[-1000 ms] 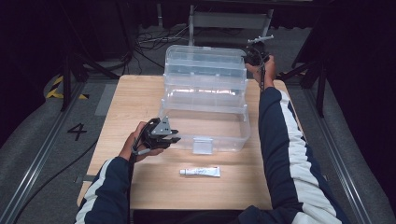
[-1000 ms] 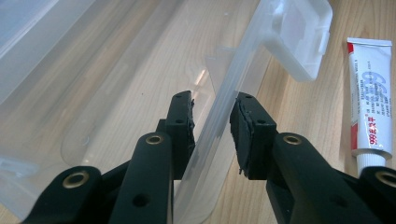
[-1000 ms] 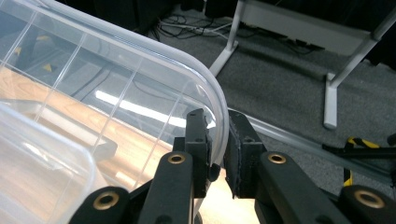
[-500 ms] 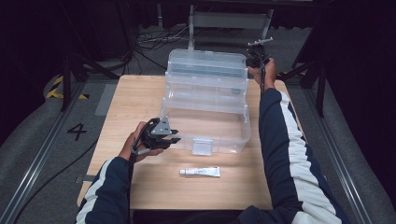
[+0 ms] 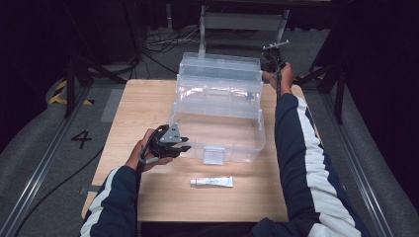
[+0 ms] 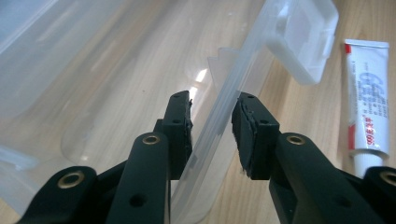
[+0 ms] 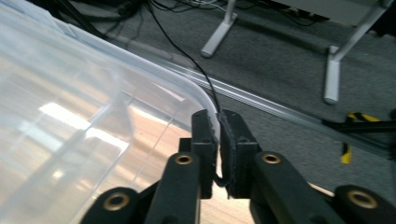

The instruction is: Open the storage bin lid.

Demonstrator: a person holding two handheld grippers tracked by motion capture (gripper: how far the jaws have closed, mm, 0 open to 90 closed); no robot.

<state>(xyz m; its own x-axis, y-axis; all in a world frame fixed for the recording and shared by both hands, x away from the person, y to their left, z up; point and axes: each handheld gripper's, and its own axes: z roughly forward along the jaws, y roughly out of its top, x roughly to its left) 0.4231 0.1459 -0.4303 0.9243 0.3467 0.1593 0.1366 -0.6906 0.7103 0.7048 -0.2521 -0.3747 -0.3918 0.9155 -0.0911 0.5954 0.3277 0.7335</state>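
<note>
The right tool (image 5: 273, 63) is clamped on the rim at the far right corner of the raised lid of a clear plastic box (image 5: 217, 116), its jaws having just closed. The left tool (image 5: 170, 143) straddles the box's near-left wall; whether it grips is unclear. The box sits mid-desk (image 5: 148, 108), a white tube (image 5: 211, 182) lying just before it.

The bench (image 5: 148, 108) was a light wooden top standing on grey carpeted floor (image 5: 44, 148). A clear plastic box (image 5: 217, 133) with its lid raised sat on the bench's middle and far part. A small white tube (image 5: 211, 182) lay flat on the wood near the front edge, just apart from the box's latch.
</note>
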